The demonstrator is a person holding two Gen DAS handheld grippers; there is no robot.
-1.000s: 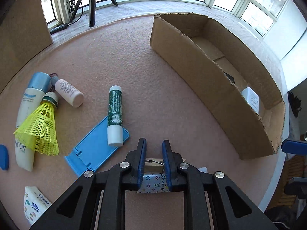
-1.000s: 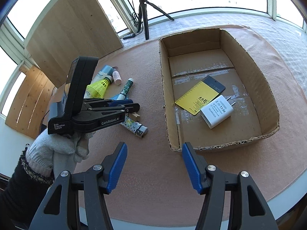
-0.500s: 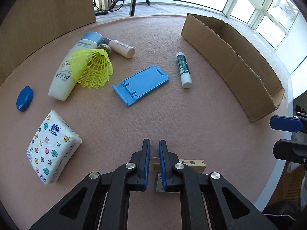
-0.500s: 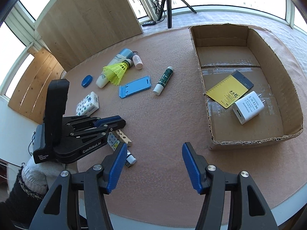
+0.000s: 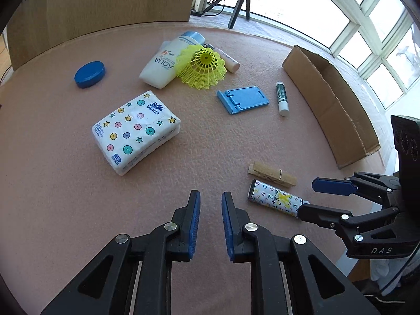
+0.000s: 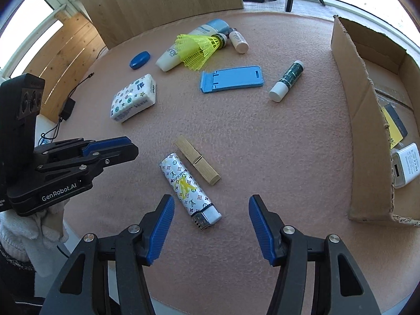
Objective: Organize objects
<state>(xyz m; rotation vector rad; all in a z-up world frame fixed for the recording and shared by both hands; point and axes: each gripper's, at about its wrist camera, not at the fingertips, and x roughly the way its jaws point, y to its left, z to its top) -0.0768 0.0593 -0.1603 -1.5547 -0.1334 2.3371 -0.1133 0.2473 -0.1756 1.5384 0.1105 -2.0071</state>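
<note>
The right gripper hangs over the near edge of the round table, jaws apart and closing, with nothing pressed between them; the metal end of the lighter lies just ahead of the blue pads, nearer the left one. The lighter lies flat, its long axis running from that metal end near the gripper up and to the left, away from it. A wooden clothespin lies beside it, almost parallel, close alongside but whether the two touch cannot be told.

The left gripper is off to the left of both, jaws a narrow gap apart and opening, holding nothing, above bare table.

Farther out lie a tissue pack, a blue phone stand and a green tube with a white cap, its cap pointing toward the near edge. Beyond them sit a yellow shuttlecock resting against a white bottle, a small bottle and a blue lid.

The cardboard box stands on the right, holding a white charger and a yellow card
</note>
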